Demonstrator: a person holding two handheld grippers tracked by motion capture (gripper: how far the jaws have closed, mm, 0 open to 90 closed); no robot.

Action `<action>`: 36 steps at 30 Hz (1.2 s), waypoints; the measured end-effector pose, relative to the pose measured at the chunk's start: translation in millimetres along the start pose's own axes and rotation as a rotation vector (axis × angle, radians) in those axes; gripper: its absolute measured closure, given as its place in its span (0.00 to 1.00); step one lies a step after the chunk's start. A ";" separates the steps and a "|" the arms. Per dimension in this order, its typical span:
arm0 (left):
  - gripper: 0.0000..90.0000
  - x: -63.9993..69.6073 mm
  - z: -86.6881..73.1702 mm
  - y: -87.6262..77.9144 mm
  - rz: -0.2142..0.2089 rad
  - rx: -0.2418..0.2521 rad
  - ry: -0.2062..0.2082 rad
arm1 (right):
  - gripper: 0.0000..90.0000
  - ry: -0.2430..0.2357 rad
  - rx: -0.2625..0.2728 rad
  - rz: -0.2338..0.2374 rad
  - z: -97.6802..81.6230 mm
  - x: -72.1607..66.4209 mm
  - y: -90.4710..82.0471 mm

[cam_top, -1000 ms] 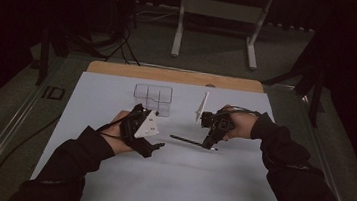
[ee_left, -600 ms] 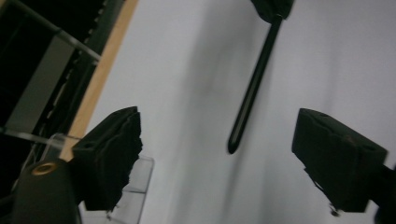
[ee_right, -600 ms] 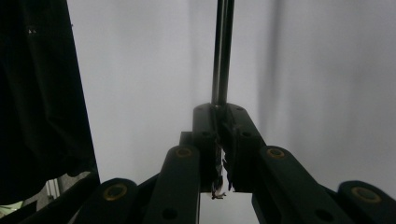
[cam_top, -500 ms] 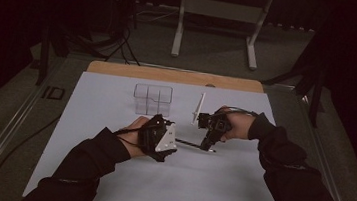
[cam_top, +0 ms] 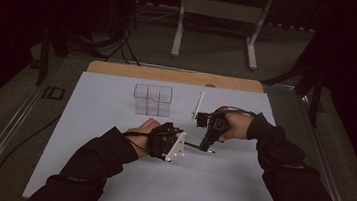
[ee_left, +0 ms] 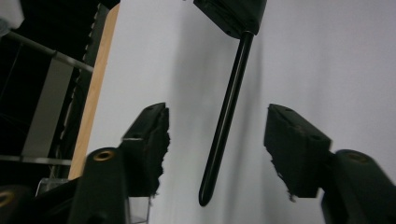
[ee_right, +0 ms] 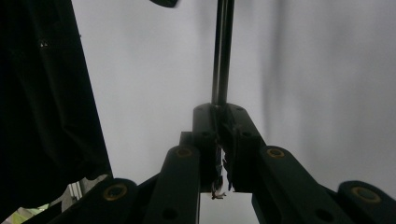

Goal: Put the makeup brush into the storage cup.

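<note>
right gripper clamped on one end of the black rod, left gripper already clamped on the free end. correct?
Not quite. The right gripper is clamped on the black rod, but the left gripper is not yet on it: the left gripper view shows the rod's free end between the jaws with a gap on each side. The jaws have just been closing.

I see a clear plastic compartment box (cam_top: 153,99) standing on the white table sheet (cam_top: 108,173), toward its far left of centre. A bare wooden edge (cam_top: 174,76) runs along the table's far side. On the floor beyond it I make out a grey metal stand (cam_top: 220,14), with dark cables (cam_top: 117,44) at far left.
</note>
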State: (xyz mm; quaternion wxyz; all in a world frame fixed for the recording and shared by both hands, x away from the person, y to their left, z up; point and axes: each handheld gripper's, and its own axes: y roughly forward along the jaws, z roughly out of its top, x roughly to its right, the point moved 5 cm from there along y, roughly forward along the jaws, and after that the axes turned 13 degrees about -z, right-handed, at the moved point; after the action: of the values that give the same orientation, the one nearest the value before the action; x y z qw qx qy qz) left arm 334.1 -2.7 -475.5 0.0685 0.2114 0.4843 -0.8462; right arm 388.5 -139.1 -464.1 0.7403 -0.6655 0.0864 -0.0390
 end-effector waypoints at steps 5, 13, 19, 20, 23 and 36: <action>0.57 1.3 -1.8 7.3 0.006 -0.020 0.014 | 0.93 -0.001 -0.012 0.009 0.1 -2.2 0.2; 0.79 3.2 -11.6 12.4 -0.008 -0.061 0.039 | 0.93 -0.014 -0.020 0.004 -1.6 -2.4 2.1; 0.89 0.5 -15.9 12.8 -0.014 -0.089 0.045 | 0.93 -0.038 -0.017 -0.013 -0.6 -3.4 0.6; 0.90 0.5 -16.2 12.9 -0.018 -0.095 0.051 | 0.93 -0.035 -0.016 -0.013 -0.3 -3.5 0.7; 0.93 4.7 -17.1 16.5 -0.028 -0.122 0.083 | 0.93 -0.044 -0.015 -0.021 0.4 -2.7 0.9; 0.95 1.5 -22.9 18.1 -0.055 -0.156 0.038 | 0.60 -0.063 0.049 -0.124 5.0 0.5 3.2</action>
State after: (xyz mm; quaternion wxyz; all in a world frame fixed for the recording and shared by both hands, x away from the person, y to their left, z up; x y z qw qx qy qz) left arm 345.3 7.4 -500.5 0.0524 0.2082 0.5553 -0.8034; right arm 389.8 -134.0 -466.9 0.7551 -0.6520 0.0208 -0.0658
